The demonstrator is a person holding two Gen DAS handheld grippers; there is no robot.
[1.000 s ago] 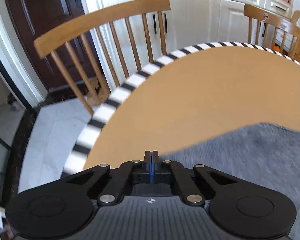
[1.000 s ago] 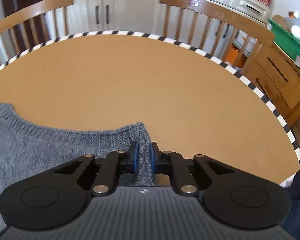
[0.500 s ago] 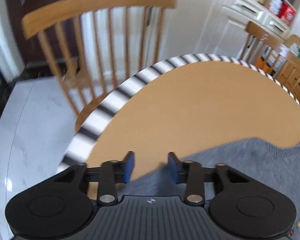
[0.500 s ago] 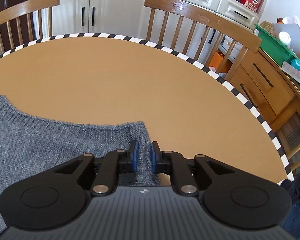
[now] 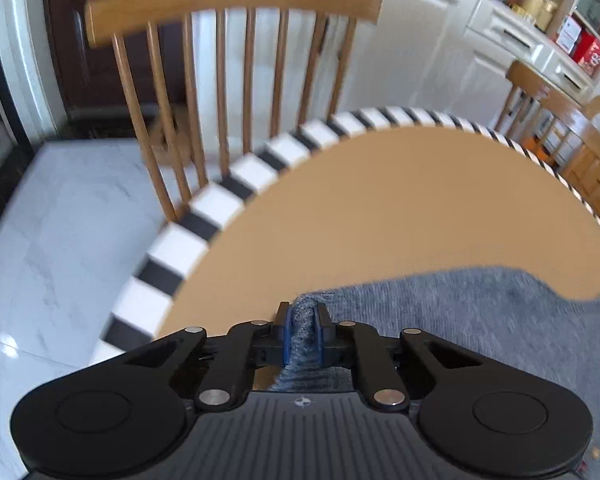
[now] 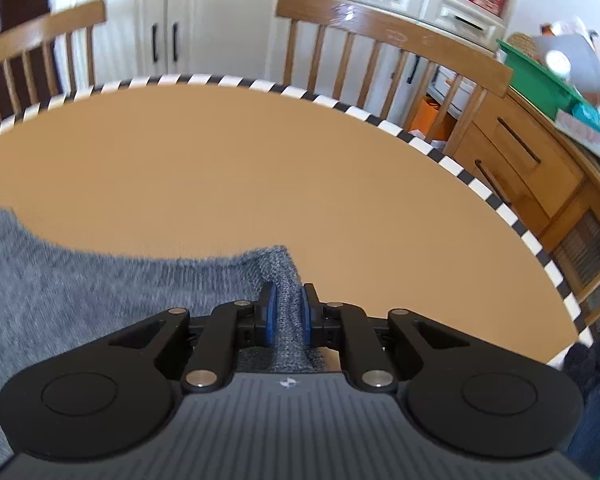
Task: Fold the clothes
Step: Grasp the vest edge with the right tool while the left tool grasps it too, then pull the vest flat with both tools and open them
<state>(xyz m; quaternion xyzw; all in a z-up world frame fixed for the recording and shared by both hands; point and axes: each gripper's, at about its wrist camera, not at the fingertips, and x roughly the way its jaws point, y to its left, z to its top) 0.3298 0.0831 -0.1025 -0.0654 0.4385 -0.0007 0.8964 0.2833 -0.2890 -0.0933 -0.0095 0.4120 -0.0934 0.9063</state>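
Am pinching grey sweater (image 5: 460,320) corners: left tool (image 5: 302,320) closing on knit, right tool (image 6: 287,308) clamped. Thin bite risking slip while lifting.

Right gripper (image 6: 287,306) pinching a corner of a grey knitted sweater (image 6: 100,280) on a round table (image 6: 260,160).

The blue-padded fingers (image 6: 269,312) are closed on a bunched fold of the knit, which rises in a small peak between them; the rest of the sweater spreads to the left across the near part of the tan table, whose edge carries a black-and-white striped band. Two wooden spindle-back chairs (image 6: 380,40) stand at the far side, with white cabinets (image 6: 220,12) behind them. To the right are a wooden drawer unit (image 6: 520,160), with a green bin (image 6: 540,76) on top.
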